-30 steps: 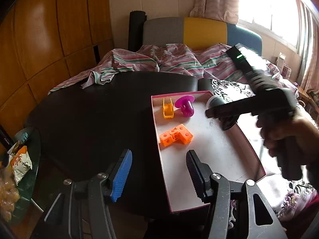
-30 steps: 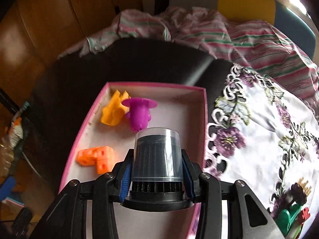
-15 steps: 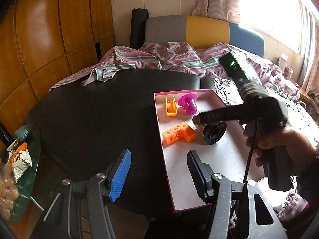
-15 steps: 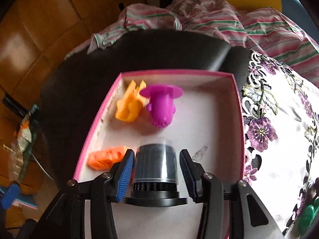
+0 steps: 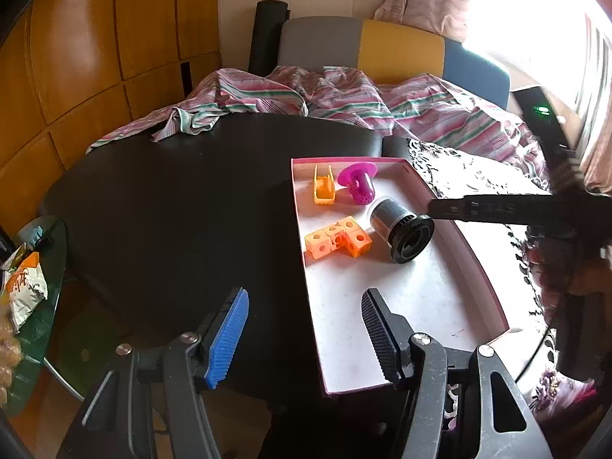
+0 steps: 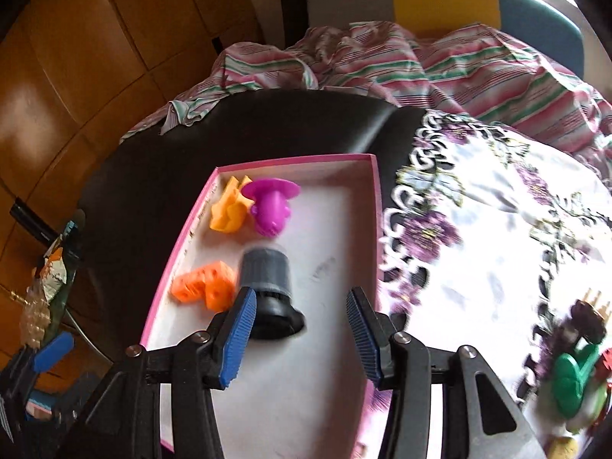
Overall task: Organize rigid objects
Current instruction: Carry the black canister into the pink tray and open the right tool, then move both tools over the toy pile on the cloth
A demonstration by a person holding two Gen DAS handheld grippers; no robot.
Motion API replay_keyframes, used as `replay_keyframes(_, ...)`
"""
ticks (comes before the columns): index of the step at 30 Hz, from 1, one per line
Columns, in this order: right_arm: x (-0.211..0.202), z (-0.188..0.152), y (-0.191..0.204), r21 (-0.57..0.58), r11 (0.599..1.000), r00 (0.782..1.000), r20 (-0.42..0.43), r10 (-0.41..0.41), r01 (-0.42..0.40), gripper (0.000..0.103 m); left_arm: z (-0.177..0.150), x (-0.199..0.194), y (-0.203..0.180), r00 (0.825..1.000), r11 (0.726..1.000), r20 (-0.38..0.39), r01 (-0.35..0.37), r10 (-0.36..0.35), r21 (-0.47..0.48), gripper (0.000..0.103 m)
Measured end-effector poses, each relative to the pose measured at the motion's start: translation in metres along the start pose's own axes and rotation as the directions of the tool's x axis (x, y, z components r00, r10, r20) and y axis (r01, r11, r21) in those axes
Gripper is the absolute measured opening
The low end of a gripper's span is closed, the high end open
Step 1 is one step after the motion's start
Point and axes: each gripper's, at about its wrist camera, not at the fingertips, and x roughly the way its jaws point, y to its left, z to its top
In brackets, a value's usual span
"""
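Note:
A pink-rimmed white tray (image 5: pixel 417 306) (image 6: pixel 306 382) lies on the black table. In it lie a black-and-clear cylinder part (image 5: pixel 399 229) (image 6: pixel 269 287) on its side, an orange L-shaped block (image 5: pixel 338 241) (image 6: pixel 204 283), a magenta flanged part (image 5: pixel 357 181) (image 6: pixel 269 206) and a small orange bracket (image 5: pixel 324 190) (image 6: pixel 229 210). My right gripper (image 6: pixel 302 331) is open and empty, just behind the cylinder, and shows at the right of the left wrist view (image 5: pixel 497 210). My left gripper (image 5: pixel 306 338) is open and empty over the tray's near left edge.
A flowered white cloth (image 6: pixel 497 229) covers the table right of the tray, with green, red and dark toy parts (image 6: pixel 577 367) on it. Striped bedding (image 5: pixel 344 95) lies behind. A glass side table with snack bags (image 5: pixel 26 287) stands at the left.
My right gripper has opened and let go of the black cylinder, which now lies on its side in the tray. The gripper has drawn back. The left gripper has barely moved.

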Motion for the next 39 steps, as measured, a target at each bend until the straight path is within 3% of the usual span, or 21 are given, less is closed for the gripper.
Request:
replay_keyframes(14,-0.069,-0.040,-0.079,0.111,0.989,0.993,0.060,-0.102,0.095,0.050,0.006,-0.003,-0.029,1.000,0.996,0.011,0.022,-0.023,0.084,0.063)
replay_keyframes(22,-0.106,-0.057,-0.145,0.244,0.952,0.972,0.099,-0.213,0.183,0.050,0.011,-0.006,-0.058,0.998,0.987,0.018,0.058,-0.061,0.153,0.063)
replay_keyframes(27,-0.123,-0.071,-0.196,0.370,0.897,0.942,0.132,-0.308,0.242,0.050,0.017,-0.006,-0.081,0.994,0.976,0.005,0.104,-0.107,0.190,0.065)
replay_keyframes(31,-0.125,-0.086,-0.234,0.515,0.816,0.927,0.102,-0.362,0.262,0.050,0.022,-0.004,-0.104,0.989,0.961,-0.005,0.143,-0.146,0.235,0.065)
replay_keyframes(35,-0.140,-0.095,-0.253,0.615,0.751,0.911,0.126,-0.394,0.239,0.051,0.025,0.003,-0.136,0.985,0.938,-0.017,0.166,-0.169,0.305,0.065)
replay_keyframes(39,-0.147,-0.103,-0.267,0.680,0.706,0.912,0.134,-0.387,0.200,0.051,0.026,0.012,-0.172,0.978,0.908,-0.043,0.206,-0.204,0.365,0.065)
